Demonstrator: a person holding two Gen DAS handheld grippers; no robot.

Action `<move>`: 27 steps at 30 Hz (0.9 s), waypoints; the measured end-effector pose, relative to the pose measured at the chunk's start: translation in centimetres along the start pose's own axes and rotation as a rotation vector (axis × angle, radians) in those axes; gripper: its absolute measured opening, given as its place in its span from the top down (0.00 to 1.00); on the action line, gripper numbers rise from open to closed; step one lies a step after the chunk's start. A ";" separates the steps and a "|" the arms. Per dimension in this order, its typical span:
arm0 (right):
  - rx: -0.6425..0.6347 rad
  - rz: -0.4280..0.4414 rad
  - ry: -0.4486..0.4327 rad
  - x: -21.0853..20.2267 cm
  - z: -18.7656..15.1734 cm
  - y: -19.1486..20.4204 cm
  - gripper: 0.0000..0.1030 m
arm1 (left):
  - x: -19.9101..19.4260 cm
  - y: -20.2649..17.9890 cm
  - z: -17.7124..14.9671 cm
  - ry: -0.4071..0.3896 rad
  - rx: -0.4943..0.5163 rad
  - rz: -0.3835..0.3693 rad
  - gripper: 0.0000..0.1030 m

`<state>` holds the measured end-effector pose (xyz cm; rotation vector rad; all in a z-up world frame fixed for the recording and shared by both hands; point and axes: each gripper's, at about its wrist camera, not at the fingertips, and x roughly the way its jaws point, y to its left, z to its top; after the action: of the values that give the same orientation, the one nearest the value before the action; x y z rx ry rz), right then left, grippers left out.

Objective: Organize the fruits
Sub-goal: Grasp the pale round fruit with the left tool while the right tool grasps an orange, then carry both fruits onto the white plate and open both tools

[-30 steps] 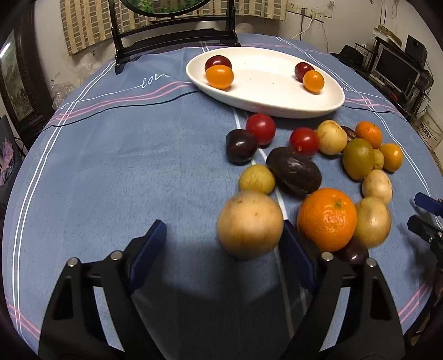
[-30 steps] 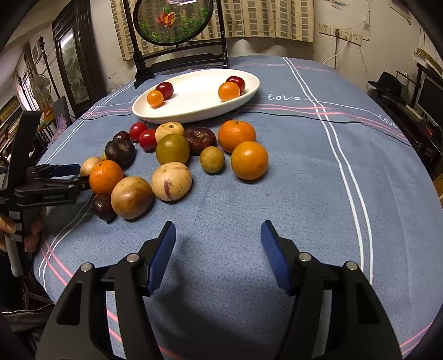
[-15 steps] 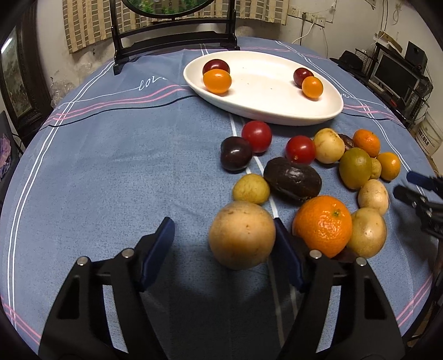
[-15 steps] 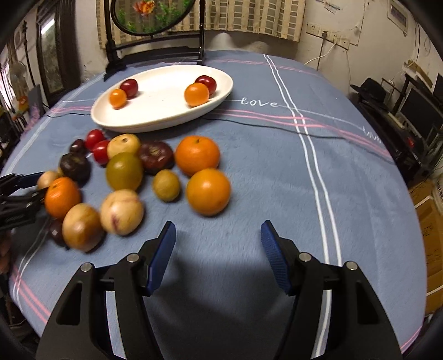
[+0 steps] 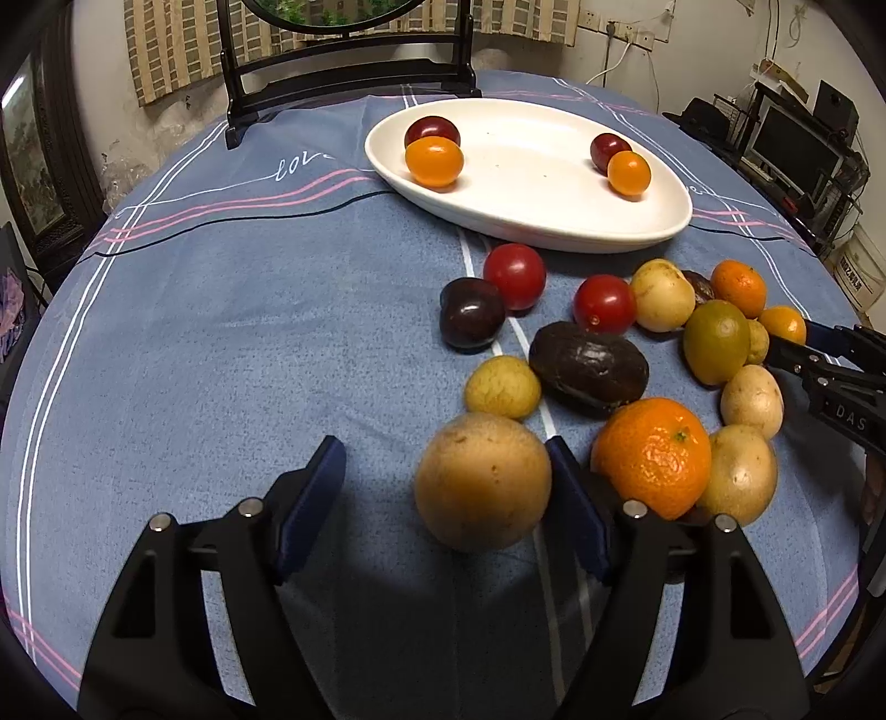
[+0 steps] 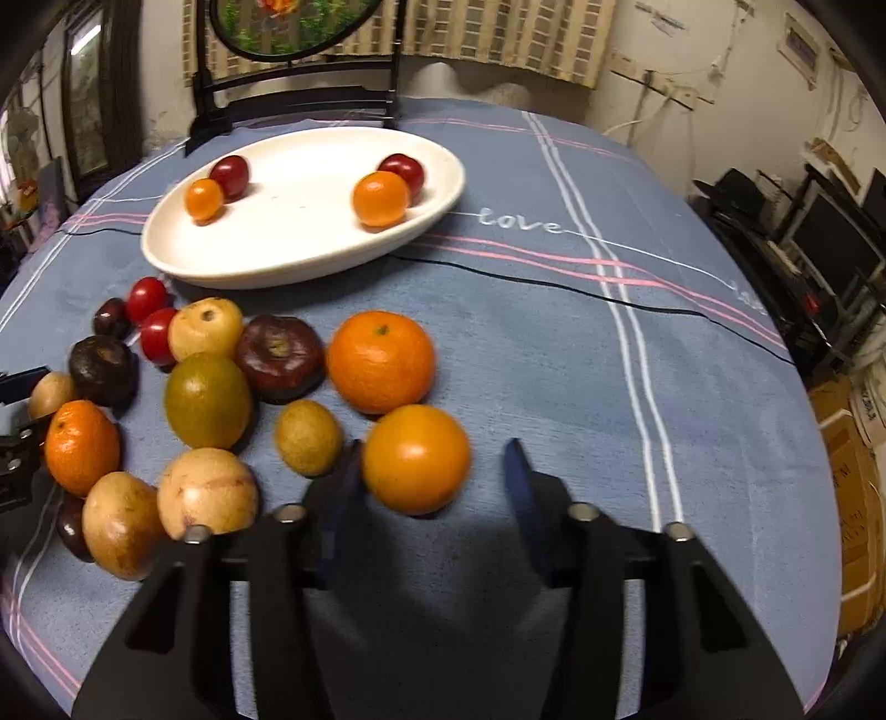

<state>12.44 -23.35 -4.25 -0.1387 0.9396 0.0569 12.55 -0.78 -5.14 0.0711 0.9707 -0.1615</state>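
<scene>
A blue tablecloth (image 5: 221, 343) is covering the round table, pink and white stripes crossing it and the word "love" (image 6: 518, 221) showing in white stitching. At the far edge a dark wooden stand (image 5: 354, 83) is holding up an oval screen (image 6: 288, 25) painted with greenery and an orange flower. Behind it, a checked beige curtain (image 6: 498, 39) is hanging against the wall. Over on the right, black monitors (image 5: 797, 147) are sitting on a cluttered rack, and cardboard boxes (image 6: 850, 443) are stacking up beside the table. White cables (image 5: 620, 52) are trailing down from a wall socket.
</scene>
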 end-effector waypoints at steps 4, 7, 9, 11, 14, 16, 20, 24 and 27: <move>0.012 0.011 -0.004 -0.2 -0.1 0.2 0.64 | 0.0 0.0 0.0 -0.001 -0.001 0.002 0.28; 0.049 0.031 -0.012 -0.6 -0.4 -0.4 0.64 | -0.2 0.2 0.0 -0.006 -0.007 0.000 0.30; 0.083 0.033 -0.028 -1.2 -0.7 -0.9 0.64 | -0.4 0.3 -0.1 -0.013 -0.010 -0.013 0.35; 0.115 0.043 -0.047 -2.1 -1.1 -1.6 0.64 | -0.7 0.5 -0.2 -0.023 -0.012 -0.035 0.44; 0.147 0.069 -0.054 -3.0 -1.8 -2.5 0.64 | -1.0 0.6 -0.5 -0.025 -0.014 -0.062 0.52; 0.152 0.066 -0.056 -3.4 -2.2 -2.8 0.64 | -1.3 0.6 -0.6 -0.029 -0.015 -0.071 0.57; 0.161 0.077 -0.056 -3.9 -3.0 -3.2 0.64 | -1.3 0.5 -0.8 -0.024 -0.010 -0.058 0.50; 0.161 0.092 -0.058 -4.1 -3.4 -3.0 0.64 | -0.9 0.0 -0.8 -0.025 0.019 -0.031 0.45; 0.154 0.102 -0.062 -4.3 -3.4 -2.7 0.64 | -0.8 -0.4 -0.7 -0.022 0.039 -0.009 0.52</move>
<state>7.44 -26.51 -2.49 0.0531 0.8854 0.0822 11.41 -1.01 -4.87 0.1011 0.9459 -0.1890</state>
